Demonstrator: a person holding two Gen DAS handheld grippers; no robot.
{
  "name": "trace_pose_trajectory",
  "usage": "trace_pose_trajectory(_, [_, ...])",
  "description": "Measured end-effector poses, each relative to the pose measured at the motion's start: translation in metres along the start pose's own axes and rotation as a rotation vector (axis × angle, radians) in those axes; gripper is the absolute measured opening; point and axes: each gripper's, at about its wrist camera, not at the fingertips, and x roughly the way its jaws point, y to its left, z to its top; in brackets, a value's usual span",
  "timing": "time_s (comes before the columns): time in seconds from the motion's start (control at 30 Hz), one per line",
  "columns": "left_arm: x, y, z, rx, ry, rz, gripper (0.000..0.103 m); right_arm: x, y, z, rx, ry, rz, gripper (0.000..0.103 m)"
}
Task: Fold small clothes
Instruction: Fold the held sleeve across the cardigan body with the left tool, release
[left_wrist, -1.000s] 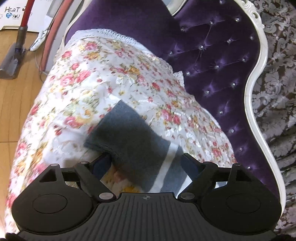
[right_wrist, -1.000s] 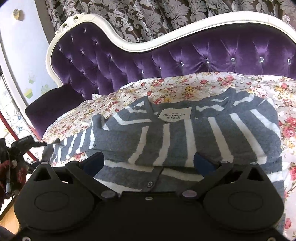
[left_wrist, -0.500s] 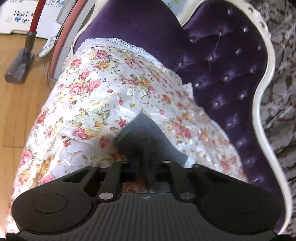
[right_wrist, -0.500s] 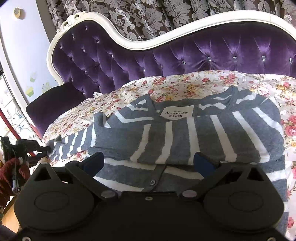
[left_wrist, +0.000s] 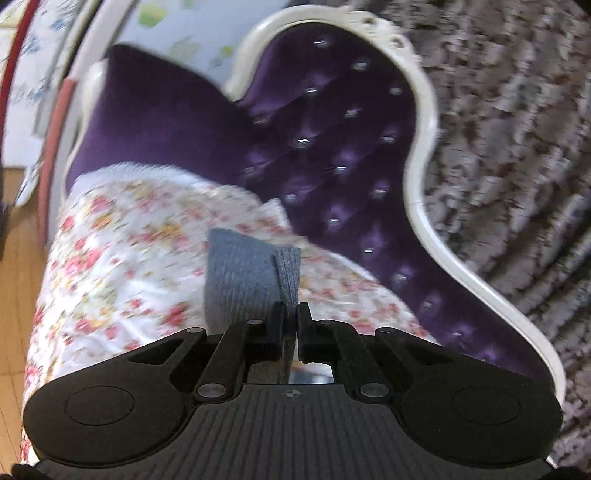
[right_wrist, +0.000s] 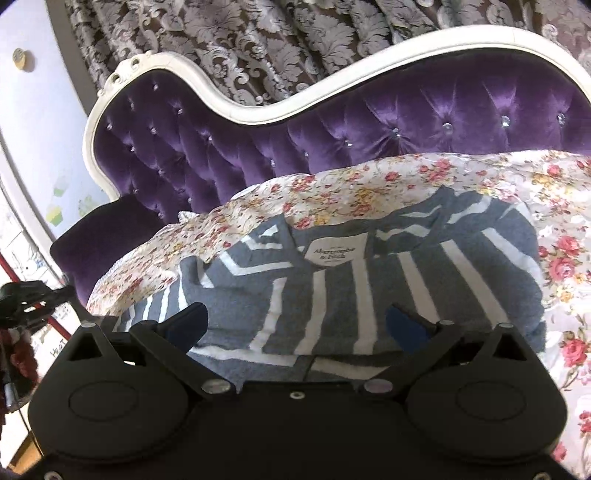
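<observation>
left gripper (left_wrist: 291, 314) was clamped on the grey sleeve end (left_wrist: 251, 273), raised off the floral cover (left_wrist: 122, 251). right gripper (right_wrist: 295, 325) stood wide, nothing between its jaws, over the striped cardigan (right_wrist: 351, 280), which lay flat on that cover before the purple headboard (right_wrist: 406, 122).

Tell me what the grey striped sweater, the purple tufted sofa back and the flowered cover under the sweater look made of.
Grey striped sweater: a soft knit, probably cotton or wool blend; matte, with fine ribbing showing on the pinched sleeve.
Purple tufted sofa back: velvet-like upholstery; it shines along the folds, with glinting studs, inside a glossy white frame.
Flowered cover: thin woven fabric with a slight sheen.
</observation>
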Motion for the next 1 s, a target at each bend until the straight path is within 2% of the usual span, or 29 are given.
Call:
trace_pose_trajectory(0.17, [-0.01, -0.055, 0.01, 0.1, -0.01, -0.096, 0.006, -0.005, -0.012, 0.008, 0.066, -0.005, 0.002, 0.102])
trace_pose_trajectory(0.27, [-0.011, -0.093, 0.014, 0.165, -0.006, -0.159, 0.006, -0.009, -0.016, 0.013, 0.069, -0.017, -0.029, 0.102])
trace_pose_trajectory(0.47, [-0.006, -0.169, 0.003, 0.266, 0.017, -0.285, 0.006, -0.018, -0.036, 0.023, 0.134, -0.049, -0.068, 0.102])
trace_pose_trajectory(0.73, [0.017, -0.247, -0.059, 0.361, 0.127, -0.41, 0.006, -0.038, -0.068, 0.035, 0.239, -0.121, -0.102, 0.102])
trace_pose_trajectory(1.0, [0.051, -0.286, -0.145, 0.458, 0.307, -0.443, 0.006, -0.049, -0.092, 0.041, 0.322, -0.171, -0.135, 0.102])
